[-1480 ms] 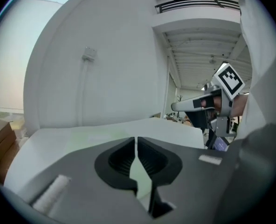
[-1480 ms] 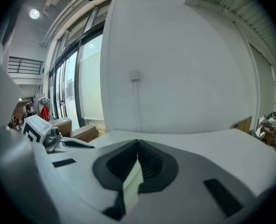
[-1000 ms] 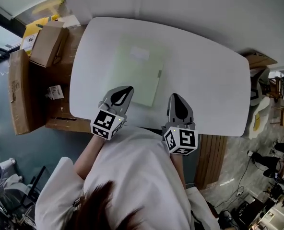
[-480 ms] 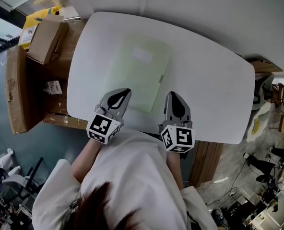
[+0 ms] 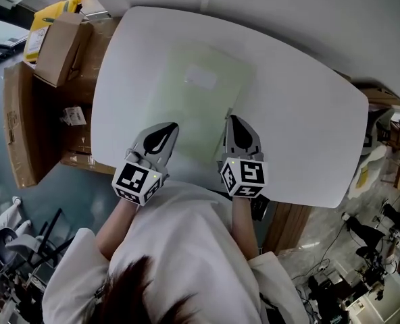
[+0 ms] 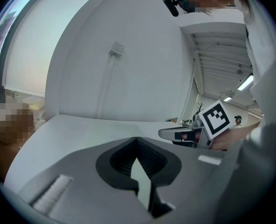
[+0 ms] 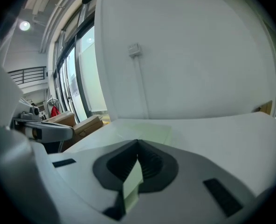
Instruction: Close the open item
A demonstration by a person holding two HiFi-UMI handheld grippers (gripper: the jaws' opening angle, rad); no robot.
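A pale green folder (image 5: 200,106) with a white label lies flat on the white table (image 5: 301,127); a small tab shows at its right edge. My left gripper (image 5: 167,128) rests over the folder's near left corner with its jaws shut and nothing between them (image 6: 137,139). My right gripper (image 5: 234,119) is at the folder's near right edge beside the tab, its jaws also shut and empty (image 7: 138,141). In the right gripper view the folder (image 7: 149,127) stretches ahead on the table. Whether either tip touches the folder is hidden.
Cardboard boxes (image 5: 48,52) and a yellow package stand left of the table. A wooden panel (image 5: 288,225) is below the table's near right edge. A white wall (image 6: 128,55) with a cable socket rises behind the table. Chairs and clutter fill the floor at both lower corners.
My right gripper has moved left and forward, from the bare table to the folder's right edge. The left gripper has stayed at the near left corner. Both stayed shut.
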